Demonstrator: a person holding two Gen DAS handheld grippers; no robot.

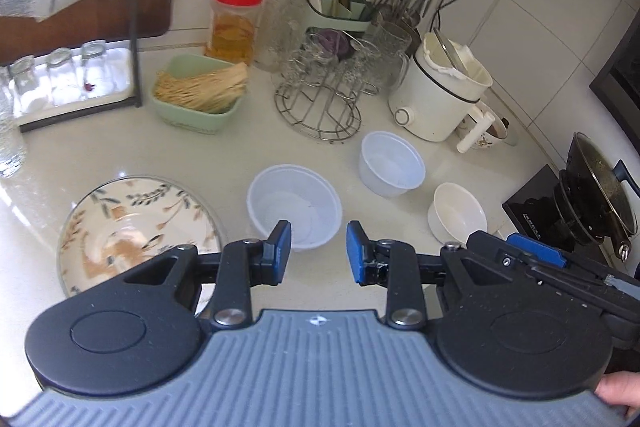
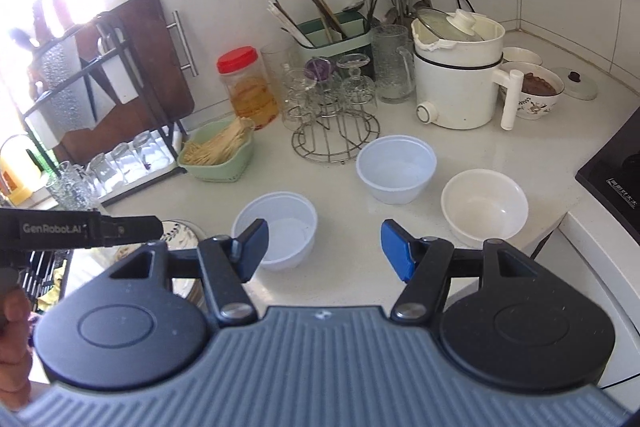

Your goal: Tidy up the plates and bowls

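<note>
Sorting had hardly begun, judging by how the crockery lay scattered. Through the left wrist camera, the left tongs [image 1: 319, 251] stood wide and empty above the desk [image 1: 200, 155]; a floral plate [image 1: 140, 223] lay near left, a translucent bowl [image 1: 294, 205] just beyond the blue pads, a second plastic bowl [image 1: 391, 163] farther right, and a white ceramic bowl [image 1: 456, 213] near right. Through the right wrist camera, the right tongs [image 2: 324, 247] also gaped empty, with the three bowls well apart and unstacked, so all the gathering seemingly remained.
</note>
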